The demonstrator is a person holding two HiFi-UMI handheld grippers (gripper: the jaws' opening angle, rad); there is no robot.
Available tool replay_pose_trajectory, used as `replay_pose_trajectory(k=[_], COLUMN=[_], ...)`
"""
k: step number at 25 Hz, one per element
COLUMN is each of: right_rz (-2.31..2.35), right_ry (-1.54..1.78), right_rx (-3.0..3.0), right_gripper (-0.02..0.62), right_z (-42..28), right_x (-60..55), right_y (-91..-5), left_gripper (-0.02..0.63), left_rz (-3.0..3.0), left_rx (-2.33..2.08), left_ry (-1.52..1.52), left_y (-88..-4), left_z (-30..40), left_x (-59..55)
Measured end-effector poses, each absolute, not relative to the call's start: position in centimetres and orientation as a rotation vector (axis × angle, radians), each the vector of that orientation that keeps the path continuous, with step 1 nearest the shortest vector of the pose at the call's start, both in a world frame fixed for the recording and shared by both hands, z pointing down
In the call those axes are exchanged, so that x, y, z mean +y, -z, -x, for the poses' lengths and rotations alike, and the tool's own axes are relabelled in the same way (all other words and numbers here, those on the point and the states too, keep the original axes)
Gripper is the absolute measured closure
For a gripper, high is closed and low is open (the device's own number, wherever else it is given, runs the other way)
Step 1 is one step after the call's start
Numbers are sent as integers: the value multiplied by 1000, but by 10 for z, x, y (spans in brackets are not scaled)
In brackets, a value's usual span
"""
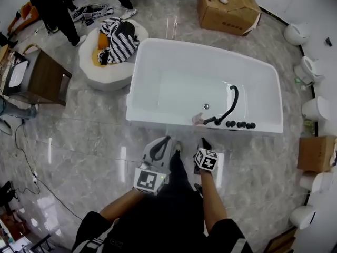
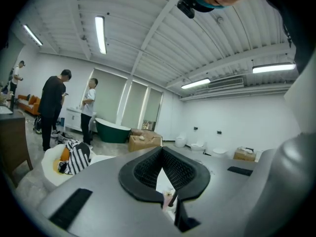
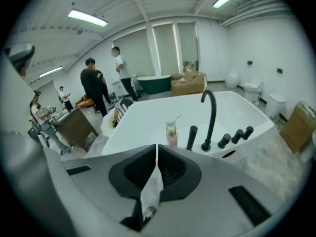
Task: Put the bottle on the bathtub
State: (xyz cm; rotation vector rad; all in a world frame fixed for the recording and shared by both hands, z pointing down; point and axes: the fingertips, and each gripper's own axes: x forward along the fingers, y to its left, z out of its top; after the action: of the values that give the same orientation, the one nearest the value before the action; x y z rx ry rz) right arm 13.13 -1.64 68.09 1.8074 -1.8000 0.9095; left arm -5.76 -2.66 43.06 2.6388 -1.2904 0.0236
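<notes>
The left gripper view gives me little: the grey body of my left gripper (image 2: pixel 161 153) fills the lower half of the frame. A pinkish sliver in the wedge behind its pads is too small to name. In the head view the bottle (image 1: pixel 197 119) is only a small pale blur. It is plainer in the right gripper view, where the bottle (image 3: pixel 171 132) stands upright on the near rim of the bathtub (image 1: pixel 158 62), just left of the black faucet (image 3: pixel 210 117).

A row of black knobs (image 1: pixel 239 124) sits right of the faucet. A cardboard box (image 1: pixel 229 9) lies at upper right, a striped cloth (image 1: pixel 118 38) on a round white seat at upper left, and a wooden cabinet (image 1: pixel 45 78) at the left edge. Toilets (image 1: pixel 316 109) line the right edge.

Both forearms reach forward from the bottom of the frame, short of the tub. My left gripper (image 1: pixel 168 140) tilts upward, pads pressed together, nothing between them. My right gripper (image 1: pixel 204 141) points at the rim, pads likewise together on nothing and apart from the bottle.
</notes>
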Motion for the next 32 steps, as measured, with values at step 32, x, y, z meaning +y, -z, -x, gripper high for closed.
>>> replay_pose_trajectory(k=[32], right_rz=[-1970], right_ry=[-465], right_rx=[-2275], right_gripper=[584], right_z=[-72], right_x=[92], right_y=[-427], left_gripper=[589], left_rz=[-2690], left_rx=[-1285], left_ry=[-40], left_y=[-385], left_z=[51], left_x=[44])
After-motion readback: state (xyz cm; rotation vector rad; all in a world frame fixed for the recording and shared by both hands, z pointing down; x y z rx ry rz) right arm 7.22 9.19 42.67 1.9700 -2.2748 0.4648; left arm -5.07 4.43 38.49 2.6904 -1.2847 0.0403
